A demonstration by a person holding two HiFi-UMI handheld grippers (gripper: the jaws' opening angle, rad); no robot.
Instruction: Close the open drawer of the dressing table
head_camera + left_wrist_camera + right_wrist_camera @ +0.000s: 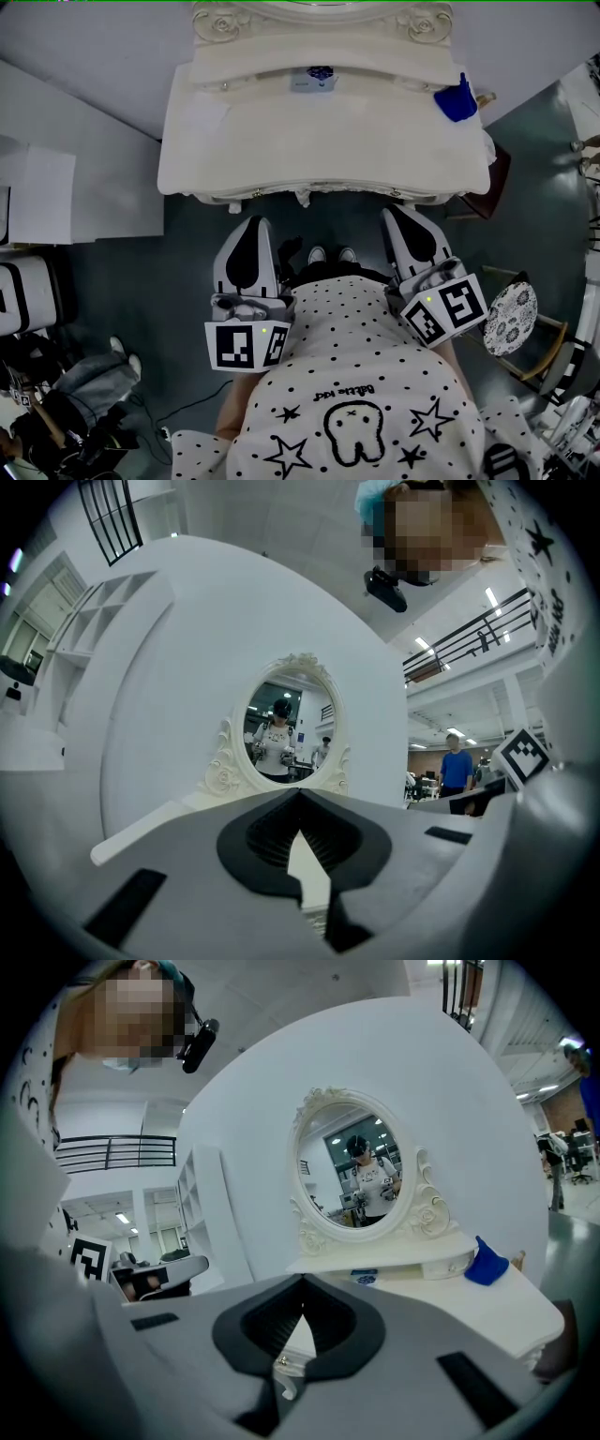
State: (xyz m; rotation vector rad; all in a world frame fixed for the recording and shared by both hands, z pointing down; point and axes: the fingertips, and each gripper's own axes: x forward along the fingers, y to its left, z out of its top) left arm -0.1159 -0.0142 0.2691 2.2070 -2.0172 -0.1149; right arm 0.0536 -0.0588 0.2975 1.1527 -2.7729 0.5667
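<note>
Tabletop [281,141] cream, blue item [457,101] near its right corner, grey floor [183,272] around.

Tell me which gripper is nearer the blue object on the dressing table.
The right gripper: the blue object sits far right on the dressing table; the left gripper is farther away.

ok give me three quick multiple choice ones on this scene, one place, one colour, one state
1. Where on the dressing table is the blue object? A front left; B back right; C centre front
2. The dressing table is: A black; B cream white; C red
3. The left gripper is: A wide open; B shut on a knob; C shut, empty

Answers: B, in the head view it sits by the back right corner; B, the whole top is cream white; C, its jaws meet with nothing between them.
</note>
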